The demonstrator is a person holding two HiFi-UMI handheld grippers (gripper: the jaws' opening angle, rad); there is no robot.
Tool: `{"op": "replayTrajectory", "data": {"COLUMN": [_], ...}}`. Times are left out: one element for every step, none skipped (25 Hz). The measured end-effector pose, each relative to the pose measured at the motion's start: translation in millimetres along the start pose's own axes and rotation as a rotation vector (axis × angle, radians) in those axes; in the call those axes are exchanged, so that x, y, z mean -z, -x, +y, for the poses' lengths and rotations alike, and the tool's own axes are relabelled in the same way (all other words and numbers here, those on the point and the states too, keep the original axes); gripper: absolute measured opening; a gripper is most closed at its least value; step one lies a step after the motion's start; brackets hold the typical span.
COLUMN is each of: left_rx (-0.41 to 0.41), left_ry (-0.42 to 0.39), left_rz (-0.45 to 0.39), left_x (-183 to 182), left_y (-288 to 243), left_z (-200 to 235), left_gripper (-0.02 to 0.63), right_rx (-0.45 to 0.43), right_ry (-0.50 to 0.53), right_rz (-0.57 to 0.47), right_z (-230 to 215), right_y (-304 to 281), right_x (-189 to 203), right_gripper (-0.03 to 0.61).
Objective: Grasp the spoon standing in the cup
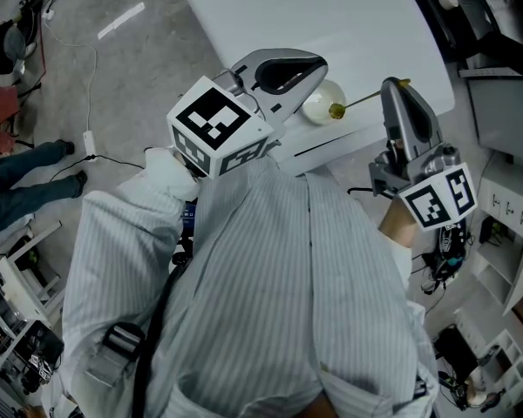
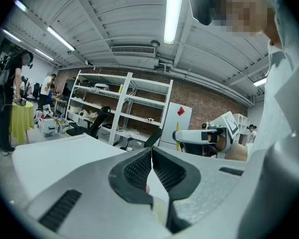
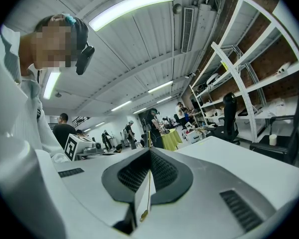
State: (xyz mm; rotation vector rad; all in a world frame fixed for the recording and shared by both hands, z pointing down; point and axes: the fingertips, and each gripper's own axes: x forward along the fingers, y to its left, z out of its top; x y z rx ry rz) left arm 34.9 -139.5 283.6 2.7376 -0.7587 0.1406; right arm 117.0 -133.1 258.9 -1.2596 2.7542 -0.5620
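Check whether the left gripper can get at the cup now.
Probably yes. The left gripper hangs over the cup with nothing between them, though its jaws are shut and must open first. The right gripper holds the spoon off to one side.

The left gripper (image 1: 312, 66) hides the left side of the cup (image 1: 328, 103).

A smooth white table (image 1: 349, 24) stands on a grey floor (image 1: 131, 59). Close to its near edge sits a small round white cup (image 1: 321, 103), upright.
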Motion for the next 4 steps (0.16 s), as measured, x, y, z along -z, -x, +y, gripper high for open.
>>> {"op": "replayTrajectory", "data": {"left_rx": [0.001,0.002,0.003,0.004], "left_ry": [-0.001,-0.001,-0.002,-0.002], "left_rz": [0.001,0.002,0.003,0.004], "left_x": [-0.1,-0.3,-0.4,-0.6], "left_y": [-0.7,-1.4,-2.0,-2.6], "left_z": [-0.2,-0.4,-0.5,-0.5], "left_gripper": [0.014,0.014,0.014,0.014], "right_rx": [0.000,-0.001,-0.001,-0.001], "right_ry": [0.000,0.000,0.000,0.000], "right_rz": [0.000,0.000,0.000,0.000], "right_z": [-0.4,-0.7,-1.0,-1.3], "right_y": [0.2,0.3,0.3,0.4], "right_x": [-0.3,-0.7,-1.0,-1.3], "right_gripper": [0.008,0.008,0.008,0.008]}}
